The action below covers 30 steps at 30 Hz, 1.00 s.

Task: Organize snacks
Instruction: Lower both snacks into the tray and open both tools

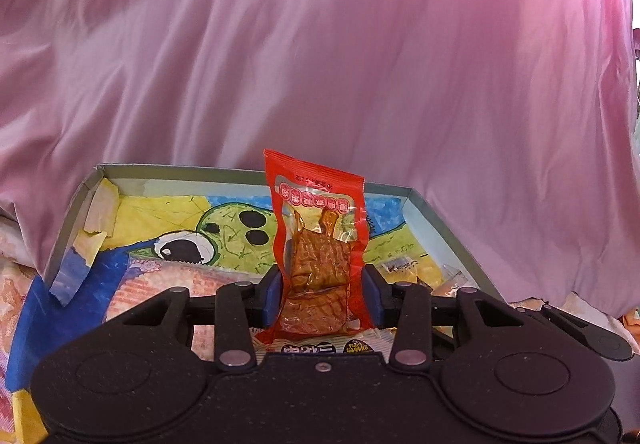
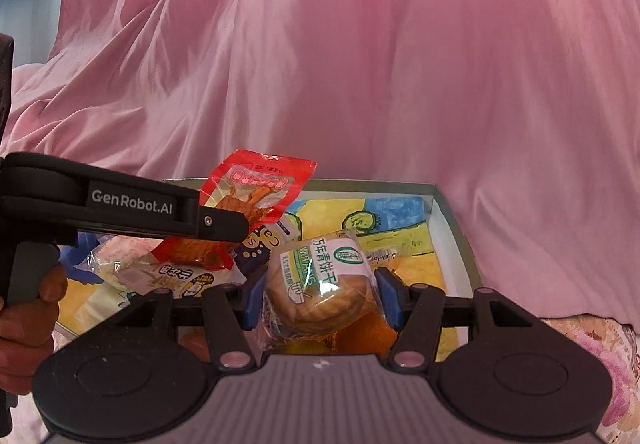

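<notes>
My left gripper [image 1: 322,290] is shut on a red packet of brown dried tofu [image 1: 318,244] and holds it upright over a shallow box [image 1: 448,220] lined with a bright cartoon drawing. The same red packet [image 2: 248,200] shows in the right wrist view, gripped by the left gripper [image 2: 224,224] at the left. My right gripper [image 2: 320,298] is shut on a clear packet of round biscuits with a green and white label [image 2: 320,284], held over the box [image 2: 452,220].
Several other snack packets lie in the box: a pink patterned one [image 1: 160,288], small clear ones [image 1: 404,268] at the right, and a white packet [image 2: 172,276] under the left gripper. Pink cloth [image 1: 320,44] rises behind the box.
</notes>
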Tool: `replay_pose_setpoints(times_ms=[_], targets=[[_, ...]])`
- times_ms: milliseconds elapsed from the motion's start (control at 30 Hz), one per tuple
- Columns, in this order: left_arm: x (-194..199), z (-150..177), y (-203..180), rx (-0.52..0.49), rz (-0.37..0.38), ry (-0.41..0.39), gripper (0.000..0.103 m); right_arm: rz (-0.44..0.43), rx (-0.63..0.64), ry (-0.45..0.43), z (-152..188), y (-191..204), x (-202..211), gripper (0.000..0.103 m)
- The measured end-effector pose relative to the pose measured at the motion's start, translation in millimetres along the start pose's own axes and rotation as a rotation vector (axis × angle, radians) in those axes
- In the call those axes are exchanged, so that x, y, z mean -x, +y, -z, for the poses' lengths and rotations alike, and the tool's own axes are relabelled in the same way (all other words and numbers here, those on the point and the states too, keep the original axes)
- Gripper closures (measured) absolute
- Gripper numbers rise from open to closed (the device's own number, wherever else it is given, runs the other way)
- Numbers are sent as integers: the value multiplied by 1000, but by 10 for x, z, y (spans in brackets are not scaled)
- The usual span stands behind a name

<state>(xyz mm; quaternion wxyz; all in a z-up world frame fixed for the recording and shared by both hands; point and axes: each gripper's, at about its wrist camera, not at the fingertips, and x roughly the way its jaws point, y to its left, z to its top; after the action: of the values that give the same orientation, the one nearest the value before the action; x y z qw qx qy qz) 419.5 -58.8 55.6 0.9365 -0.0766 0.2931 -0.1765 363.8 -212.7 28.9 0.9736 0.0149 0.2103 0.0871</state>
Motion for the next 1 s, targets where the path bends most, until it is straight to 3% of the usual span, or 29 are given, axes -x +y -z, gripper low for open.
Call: replay_pose_setpoints(times_ms=[333, 667, 867, 1000], targets=[[-43, -55, 30, 40, -22, 45, 53, 16, 8, 22, 7, 18, -53, 42], [33, -54, -10, 46, -39, 27, 26, 24, 9, 24, -1, 22, -44, 38], [144, -87, -17, 56, -53, -3, 15, 20, 11, 12, -37, 35, -1, 30], [271, -99, -26, 56, -72, -36, 4, 22, 13, -17, -53, 38, 91, 20]])
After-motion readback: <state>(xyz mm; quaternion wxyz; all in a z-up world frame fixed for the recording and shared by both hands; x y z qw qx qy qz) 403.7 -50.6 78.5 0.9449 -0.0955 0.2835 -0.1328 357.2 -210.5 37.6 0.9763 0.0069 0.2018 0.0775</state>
